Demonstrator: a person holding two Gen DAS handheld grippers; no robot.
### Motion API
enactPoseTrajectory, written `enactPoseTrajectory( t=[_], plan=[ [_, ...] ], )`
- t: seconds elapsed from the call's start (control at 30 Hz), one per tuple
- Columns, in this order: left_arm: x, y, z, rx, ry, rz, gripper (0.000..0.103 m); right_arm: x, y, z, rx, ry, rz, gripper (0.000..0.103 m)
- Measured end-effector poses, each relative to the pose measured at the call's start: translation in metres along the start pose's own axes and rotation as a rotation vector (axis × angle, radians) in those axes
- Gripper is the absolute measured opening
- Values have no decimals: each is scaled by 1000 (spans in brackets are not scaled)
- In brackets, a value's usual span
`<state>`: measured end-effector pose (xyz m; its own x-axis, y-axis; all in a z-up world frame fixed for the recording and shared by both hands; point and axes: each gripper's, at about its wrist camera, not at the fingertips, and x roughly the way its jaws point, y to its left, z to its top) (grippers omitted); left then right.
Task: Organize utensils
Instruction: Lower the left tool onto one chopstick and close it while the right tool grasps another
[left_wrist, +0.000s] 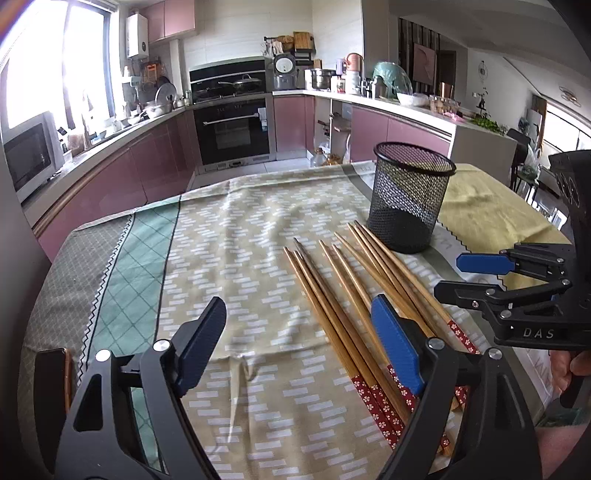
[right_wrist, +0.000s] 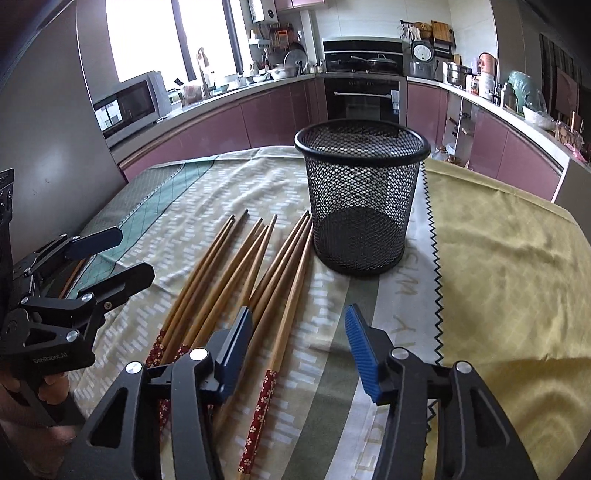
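Several wooden chopsticks with red flowered ends lie loose, side by side, on the patterned tablecloth. An empty black mesh cup stands upright just beyond their tips. My left gripper hovers open over the cloth; its right finger overlaps the chopsticks in view and grips nothing. My right gripper comes in from the right, open. In the right wrist view, my right gripper hangs open above the rightmost chopsticks, short of the cup. My left gripper shows at the left, open.
The table carries a beige patterned cloth and a yellow cloth on its right side. A dark flat object lies at the table's left edge. Kitchen counters, an oven and a microwave stand beyond the table. A person's hand holds the right gripper.
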<state>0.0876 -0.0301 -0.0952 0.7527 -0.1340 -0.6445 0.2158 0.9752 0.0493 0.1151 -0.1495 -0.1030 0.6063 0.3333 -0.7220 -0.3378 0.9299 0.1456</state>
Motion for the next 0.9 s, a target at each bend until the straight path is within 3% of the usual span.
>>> enactPoseTrajectory(
  t=[0.3,0.47,0.6,0.8,0.9],
  plan=[
    [34,1,-7,17,103,-38,48,18,-6,4,18,63,-2,39],
    [47,1,-8,13,147,-56,46,22,-9,8,6,73,-1,39],
    [54,3,-5,1,156,-72,38,24,-8,11,-5,77,-6,37],
    [60,10,-7,-20,191,-105,32,26,-13,13,-6,87,-14,27],
    [61,11,-6,-12,199,-100,31,28,-11,15,-15,92,-19,27]
  ],
)
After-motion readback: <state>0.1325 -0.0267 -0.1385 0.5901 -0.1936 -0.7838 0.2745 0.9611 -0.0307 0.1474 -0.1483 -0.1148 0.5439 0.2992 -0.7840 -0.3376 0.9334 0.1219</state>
